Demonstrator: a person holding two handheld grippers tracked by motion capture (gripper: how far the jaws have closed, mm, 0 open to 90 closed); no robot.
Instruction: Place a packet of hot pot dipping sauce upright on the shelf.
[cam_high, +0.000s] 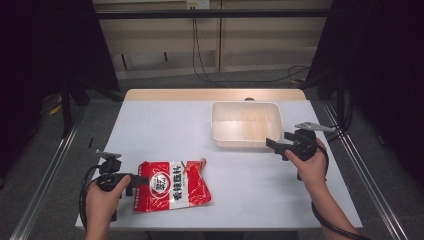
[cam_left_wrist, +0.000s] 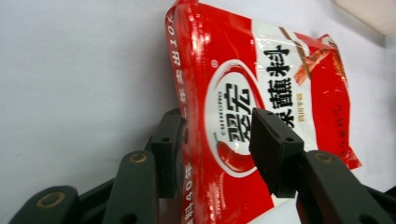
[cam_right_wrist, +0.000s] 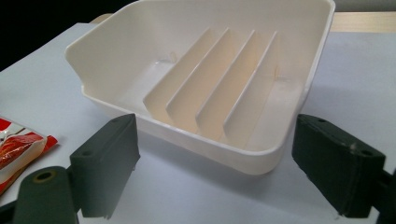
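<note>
The red sauce packet (cam_high: 172, 186) lies flat near the table's (cam_high: 165, 125) front edge, at 9 o'clock from the right gripper (cam_high: 278, 145). The left gripper (cam_high: 141, 181) has its jaws half open around the packet's left edge; whether the pads press it I cannot tell. The right gripper is wide open, holding nothing, just beside the cream tray (cam_high: 217, 125); bare table lies between packet and tray

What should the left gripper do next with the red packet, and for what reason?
Probably close the left gripper a little more until its pads press the red packet. The packet's edge already lies between the jaws, but a gap seems to remain, so lifting now could let it slip. The white bin stands open ahead, and the right gripper waits open beside it.
</note>
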